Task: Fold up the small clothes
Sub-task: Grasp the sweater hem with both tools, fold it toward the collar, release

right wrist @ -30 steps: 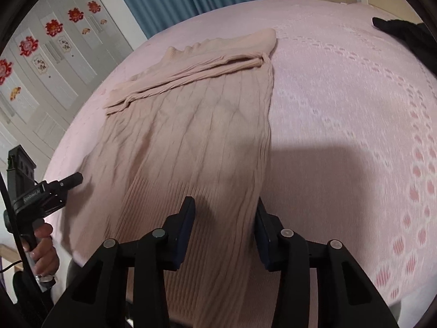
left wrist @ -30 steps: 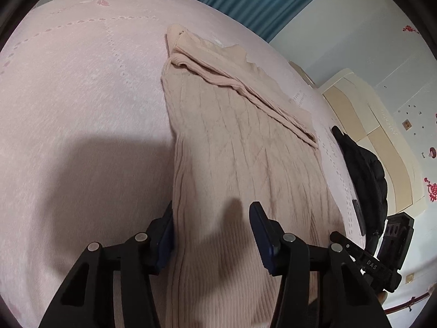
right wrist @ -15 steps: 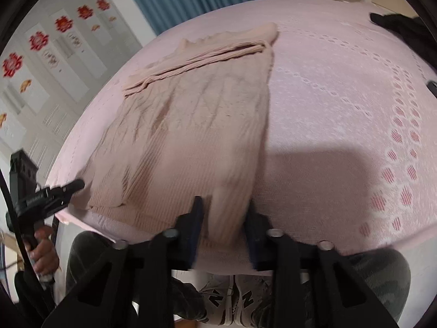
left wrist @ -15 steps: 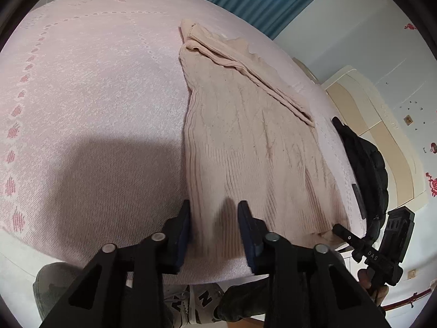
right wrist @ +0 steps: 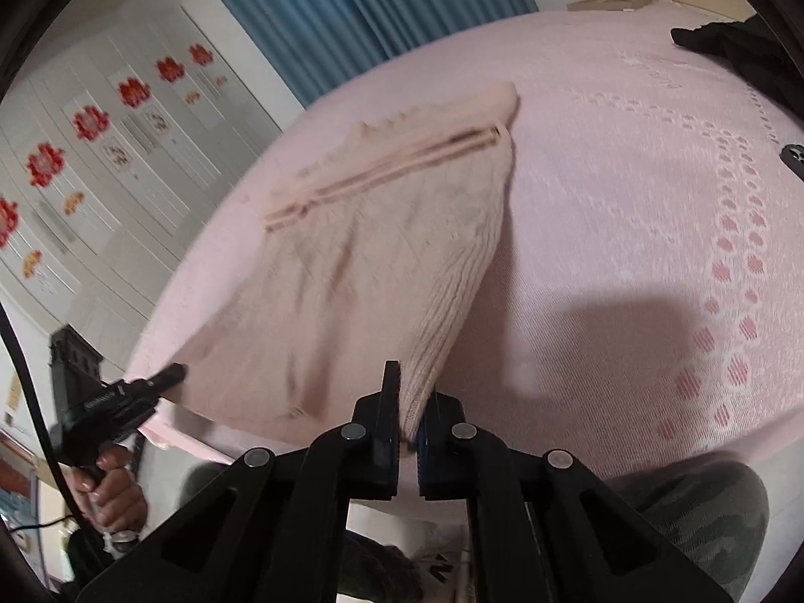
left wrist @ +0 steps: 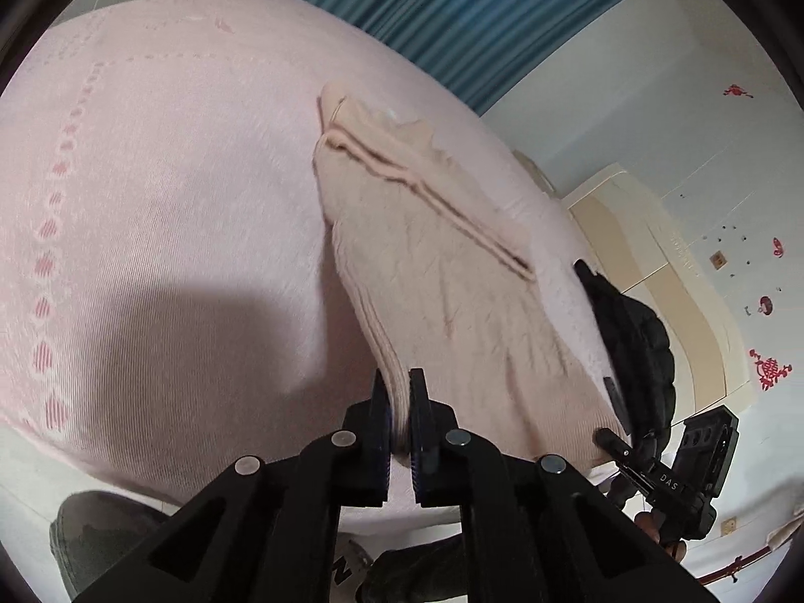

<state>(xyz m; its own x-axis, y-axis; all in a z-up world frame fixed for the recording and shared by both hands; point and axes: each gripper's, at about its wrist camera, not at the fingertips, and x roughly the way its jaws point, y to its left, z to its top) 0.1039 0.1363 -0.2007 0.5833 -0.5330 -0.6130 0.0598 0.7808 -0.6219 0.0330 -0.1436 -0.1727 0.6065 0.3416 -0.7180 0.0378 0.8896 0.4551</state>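
Clamped shut now where a second ago stood apart — left gripper (left wrist: 399,402) and right gripper (right wrist: 411,402), fingers of each pinching a hem corner of the beige knit sweater (left wrist: 442,271) at bottom centre of its own view. Lifted at the near edge, with the rest spread up the frame across the pink bed (left wrist: 151,191) — black jacket (left wrist: 633,331) at right.

Ahead of the matt black plastic left gripper (left wrist: 399,402), the beige sweater (left wrist: 442,291) is ribbed knit; the pink bedspread (left wrist: 166,191) beneath looks softly woven.
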